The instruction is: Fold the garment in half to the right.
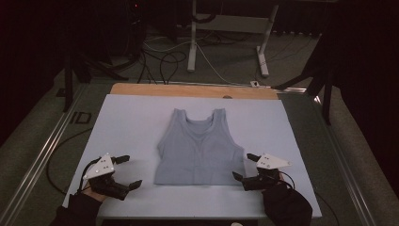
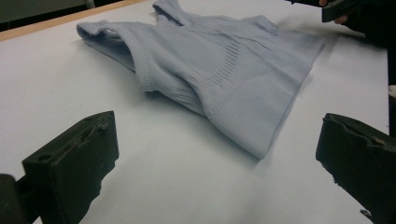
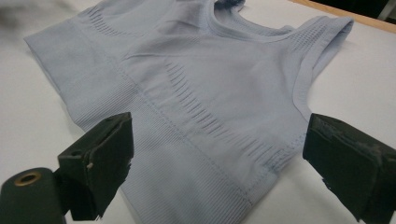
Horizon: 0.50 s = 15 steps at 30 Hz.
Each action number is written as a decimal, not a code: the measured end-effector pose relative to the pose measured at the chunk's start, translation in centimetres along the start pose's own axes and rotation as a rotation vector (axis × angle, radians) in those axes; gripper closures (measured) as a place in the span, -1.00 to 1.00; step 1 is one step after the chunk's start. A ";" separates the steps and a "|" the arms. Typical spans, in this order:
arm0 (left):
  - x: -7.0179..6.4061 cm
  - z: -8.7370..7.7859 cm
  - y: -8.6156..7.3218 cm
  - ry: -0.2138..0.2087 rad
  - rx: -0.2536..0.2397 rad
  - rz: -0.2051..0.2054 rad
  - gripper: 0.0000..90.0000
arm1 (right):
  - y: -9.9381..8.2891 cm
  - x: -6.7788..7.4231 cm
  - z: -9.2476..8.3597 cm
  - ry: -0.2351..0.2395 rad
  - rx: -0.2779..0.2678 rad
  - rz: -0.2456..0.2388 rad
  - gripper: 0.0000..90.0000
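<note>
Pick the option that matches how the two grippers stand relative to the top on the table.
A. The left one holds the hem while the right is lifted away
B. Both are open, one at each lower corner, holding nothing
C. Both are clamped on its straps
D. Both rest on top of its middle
B: the left gripper and right gripper sit open beside the lower corners of the top, gripping nothing.

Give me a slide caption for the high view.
Pale blue tank top flat on a white table, open hand-held grippers either side.
</note>
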<state>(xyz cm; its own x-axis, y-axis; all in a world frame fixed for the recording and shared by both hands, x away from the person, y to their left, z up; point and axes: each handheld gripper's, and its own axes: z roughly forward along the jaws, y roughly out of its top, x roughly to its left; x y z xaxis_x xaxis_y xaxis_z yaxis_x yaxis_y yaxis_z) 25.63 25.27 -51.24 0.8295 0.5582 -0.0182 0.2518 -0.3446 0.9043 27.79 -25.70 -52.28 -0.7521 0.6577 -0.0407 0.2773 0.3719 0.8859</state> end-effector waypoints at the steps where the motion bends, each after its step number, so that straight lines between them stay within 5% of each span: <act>1: 0.0 0.0 0.0 0.000 0.000 0.000 -0.99 | 0.0 0.1 0.0 0.001 0.004 0.008 -0.80; 15: -0.5 0.4 0.8 -0.021 0.018 -0.003 -0.99 | 1.0 0.7 -0.3 0.020 0.008 -0.004 -0.80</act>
<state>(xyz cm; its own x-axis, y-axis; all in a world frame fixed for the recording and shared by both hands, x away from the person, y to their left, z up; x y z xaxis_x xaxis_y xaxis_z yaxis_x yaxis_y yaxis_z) 25.59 24.39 -50.66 0.8392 0.5430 -0.0298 0.2627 -0.3568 0.8965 27.35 -25.03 -51.32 -0.7652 0.6429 -0.0348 0.2792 0.3799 0.8819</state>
